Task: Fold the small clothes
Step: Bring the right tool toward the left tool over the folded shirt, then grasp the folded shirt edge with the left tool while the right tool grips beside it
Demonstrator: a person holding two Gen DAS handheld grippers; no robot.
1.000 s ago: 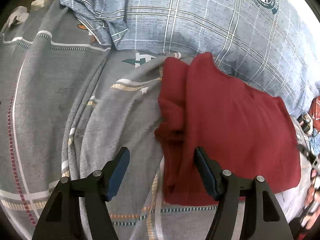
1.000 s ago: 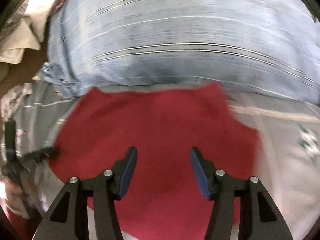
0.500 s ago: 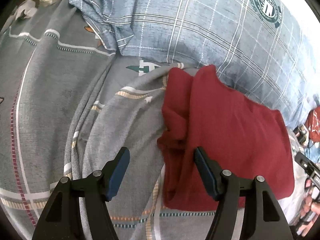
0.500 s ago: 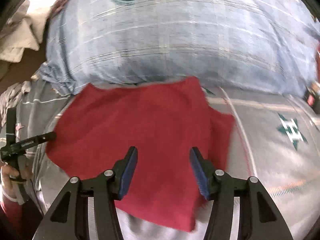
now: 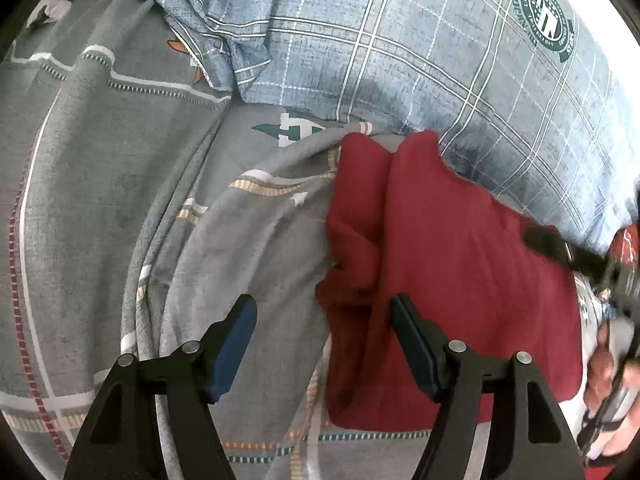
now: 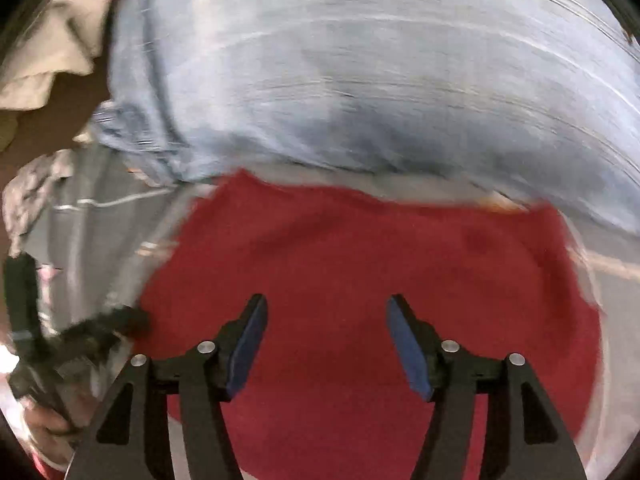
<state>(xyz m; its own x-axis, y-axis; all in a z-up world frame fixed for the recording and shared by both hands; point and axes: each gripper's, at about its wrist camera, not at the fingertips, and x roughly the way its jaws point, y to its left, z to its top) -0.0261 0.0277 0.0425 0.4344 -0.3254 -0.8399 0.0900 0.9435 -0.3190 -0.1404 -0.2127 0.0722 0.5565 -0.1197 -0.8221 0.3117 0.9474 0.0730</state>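
Dark red knit garment [image 5: 472,280], folded flat into a rough rectangle on a grey patterned bedsheet [image 5: 120,184].

In the left wrist view it lies ahead and to the right of the tool's fingers, its far corner touching a blue-grey plaid pillow [image 5: 400,48]. Its left edge is bunched into a thick, rumpled fold, while the rest lies smooth and flat. In the blurred right wrist view the same garment [image 6: 360,264] spreads directly under and ahead of the tool's fingers, its far edge running just beside the pillow [image 6: 360,80].
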